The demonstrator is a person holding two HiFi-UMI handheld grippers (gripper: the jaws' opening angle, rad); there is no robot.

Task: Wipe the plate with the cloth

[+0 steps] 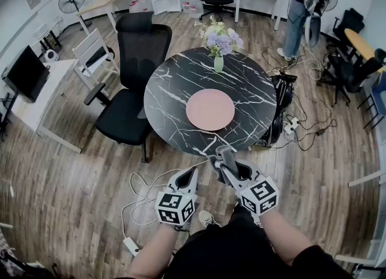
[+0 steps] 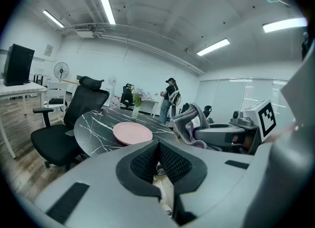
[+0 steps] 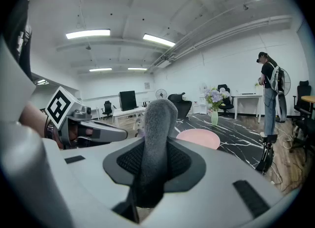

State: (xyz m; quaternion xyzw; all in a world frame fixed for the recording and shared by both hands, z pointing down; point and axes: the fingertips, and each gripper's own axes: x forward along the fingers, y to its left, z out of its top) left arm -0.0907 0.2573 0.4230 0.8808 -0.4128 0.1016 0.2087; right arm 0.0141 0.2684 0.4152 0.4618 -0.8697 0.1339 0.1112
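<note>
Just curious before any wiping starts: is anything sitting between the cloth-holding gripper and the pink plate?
Only bare black marble tabletop. The head view shows nothing else between the right gripper, jaws shut on the grey cloth, and the pink plate.

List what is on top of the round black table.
A pink plate lies near the middle of the table, with nothing on it. A vase of flowers stands at the far side. The tabletop under the plate is covered.
</note>
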